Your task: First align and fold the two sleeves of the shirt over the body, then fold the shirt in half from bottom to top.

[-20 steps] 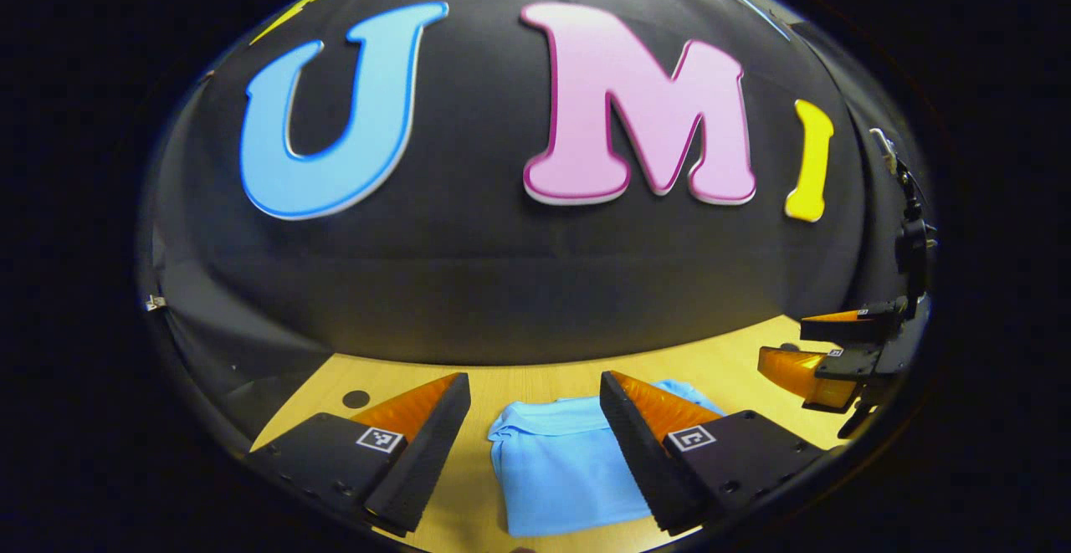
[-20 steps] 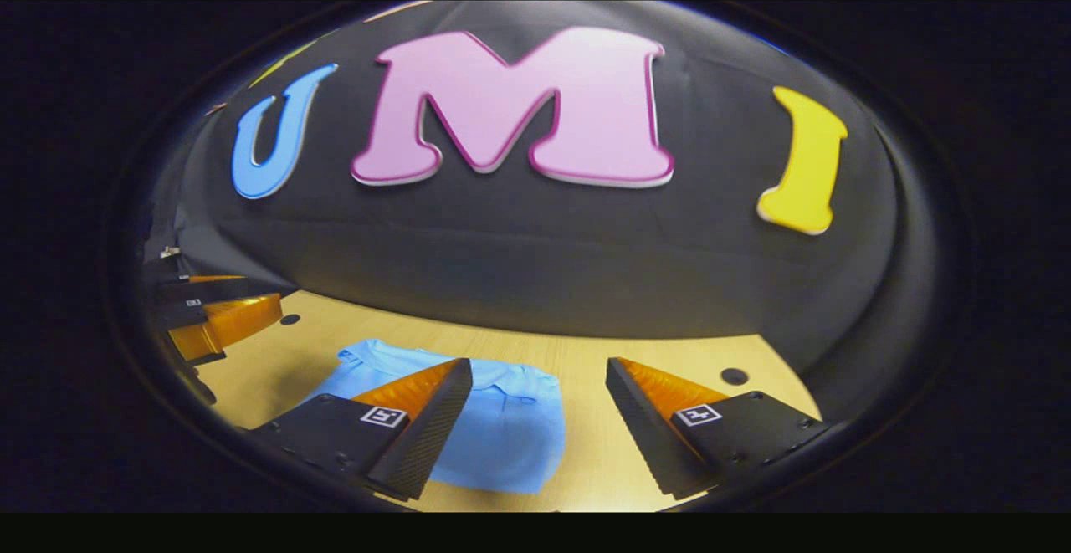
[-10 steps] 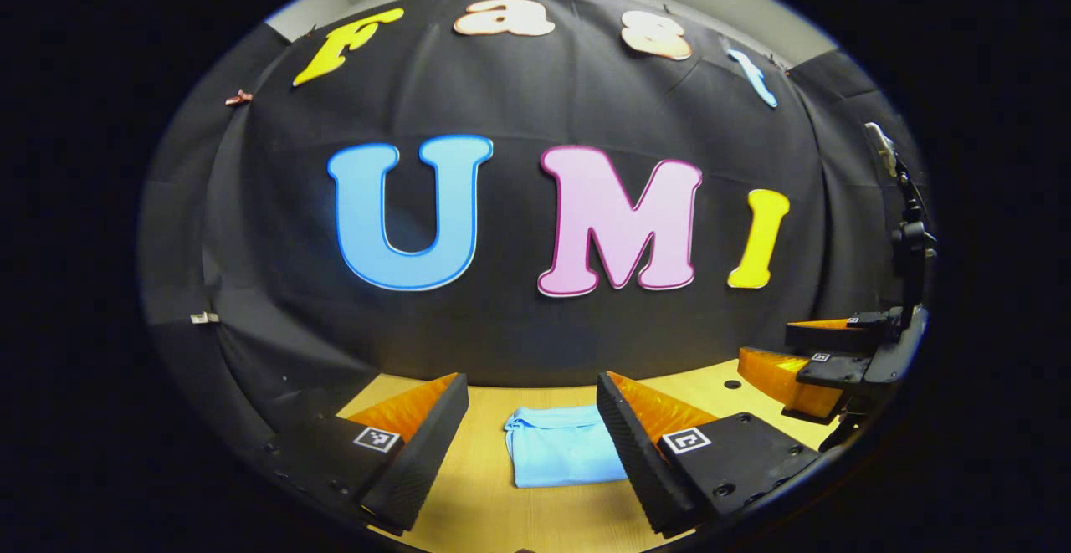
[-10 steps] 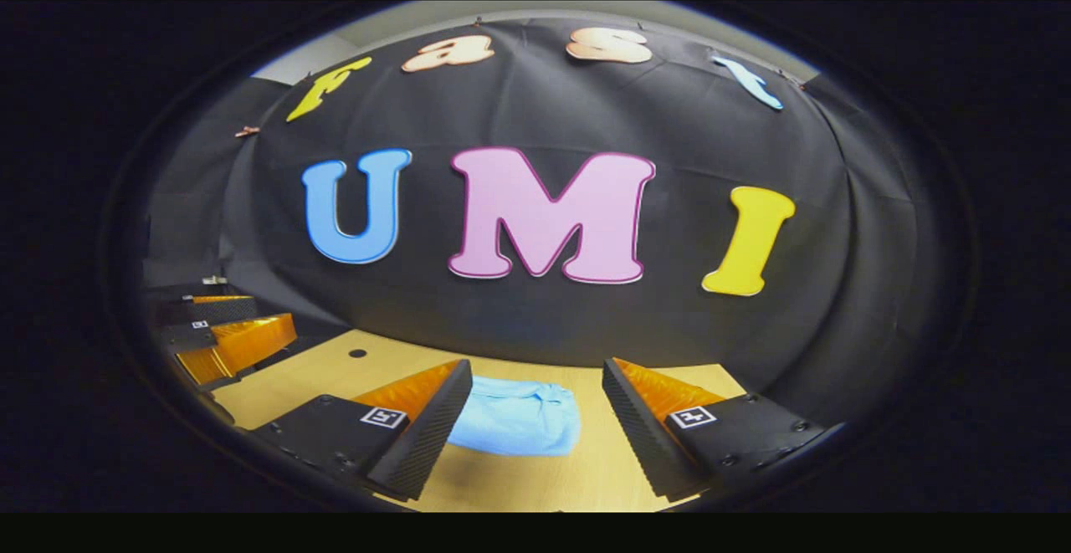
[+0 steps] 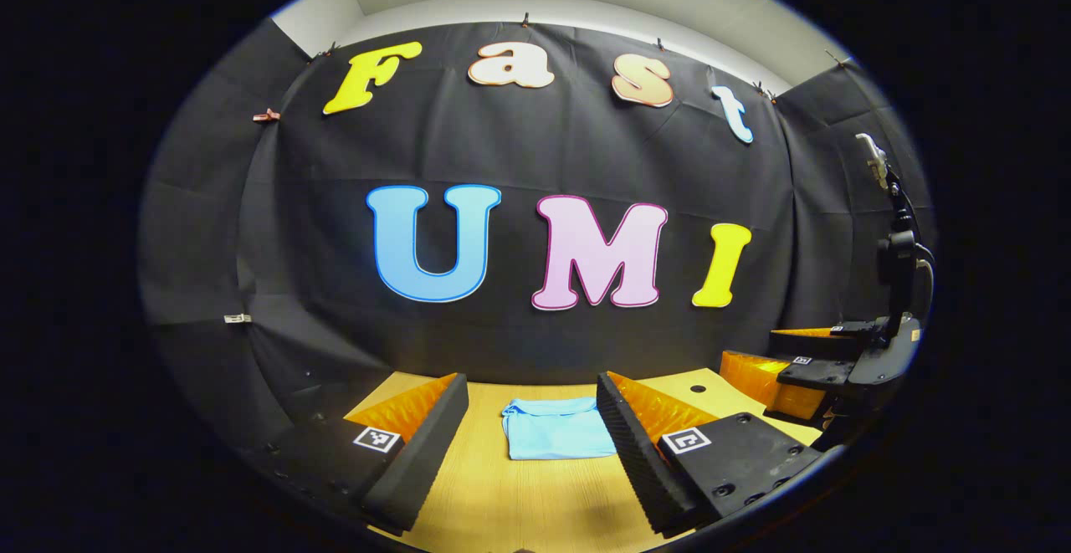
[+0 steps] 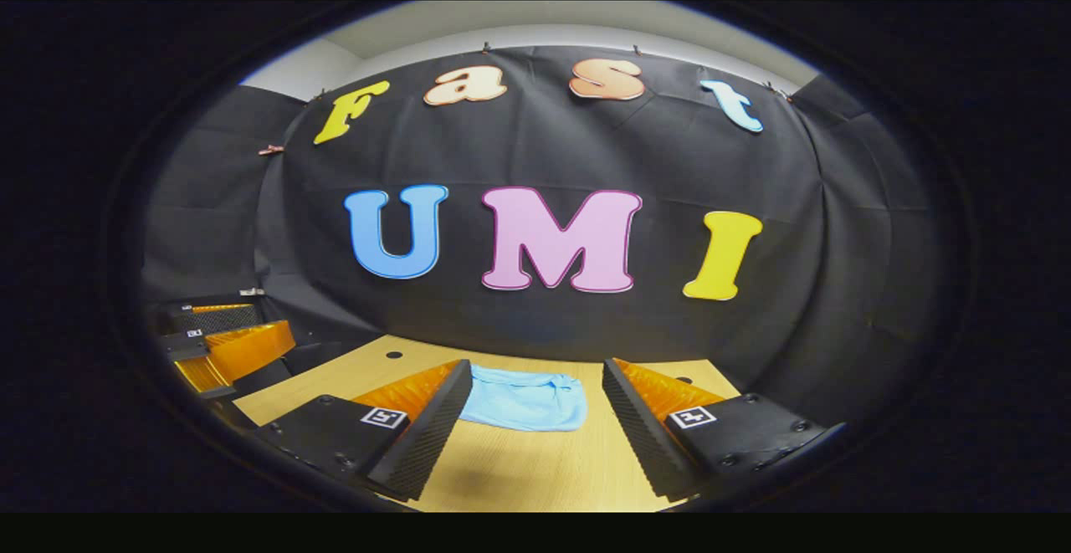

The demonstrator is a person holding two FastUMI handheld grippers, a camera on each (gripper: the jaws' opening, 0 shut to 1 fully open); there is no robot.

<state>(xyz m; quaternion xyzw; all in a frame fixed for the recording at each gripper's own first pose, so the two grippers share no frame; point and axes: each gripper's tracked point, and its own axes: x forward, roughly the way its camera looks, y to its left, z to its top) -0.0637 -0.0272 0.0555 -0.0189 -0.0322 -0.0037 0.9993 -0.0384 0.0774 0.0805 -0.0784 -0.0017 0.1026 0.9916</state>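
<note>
Left gripper view: folded shirt lies mid-table (bare wood around), both tongs apart, holding nothing.

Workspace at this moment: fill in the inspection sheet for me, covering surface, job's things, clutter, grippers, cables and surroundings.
Surface: light wooden table with small round holes in its top.
Job's things: blue shirt lies folded into a compact rectangle on the table, apart from both grippers.
Clutter: nothing seen.
Grippers: left gripper open, holding nothing, above the table on the near side of the shirt; right gripper open, holding nothing, likewise short of the shirt. Each also shows at the edge of the other's view.
Cables: a dark cable loops by the upright mount above the right gripper.
Surroundings: black cloth wall behind the table, pale wall above it.
</note>
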